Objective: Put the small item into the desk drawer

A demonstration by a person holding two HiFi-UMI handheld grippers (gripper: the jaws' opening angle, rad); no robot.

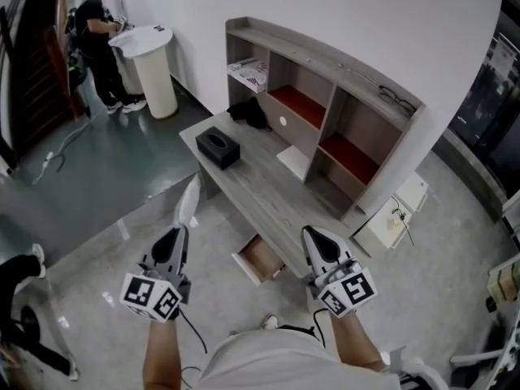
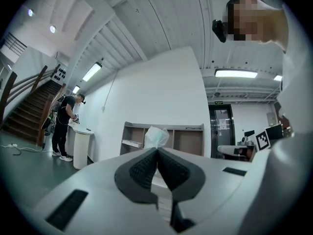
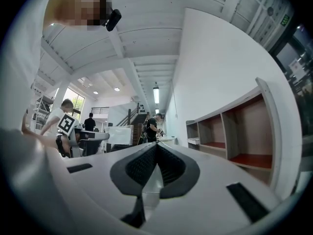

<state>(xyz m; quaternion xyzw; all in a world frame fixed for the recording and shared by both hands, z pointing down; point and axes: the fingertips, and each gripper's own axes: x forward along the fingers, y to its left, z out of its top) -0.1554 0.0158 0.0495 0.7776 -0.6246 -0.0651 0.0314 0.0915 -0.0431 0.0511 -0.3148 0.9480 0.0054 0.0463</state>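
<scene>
We take this for an office lobby or reception hall. We see a grey wood table (image 1: 260, 177) with an open drawer (image 1: 258, 260), a shelf unit (image 1: 325, 59) with red-floored cubbies along its back, and a black tissue box (image 1: 218, 148) on top. Around it are a polished floor (image 1: 122, 169), a white pedestal (image 1: 154, 75) where a person (image 1: 99, 43) stands, a staircase (image 2: 24, 112), a glazed door (image 2: 221, 131) under a green exit sign (image 2: 218, 102), and strip lights (image 2: 235, 73) in a slatted ceiling (image 2: 161, 18).
</scene>
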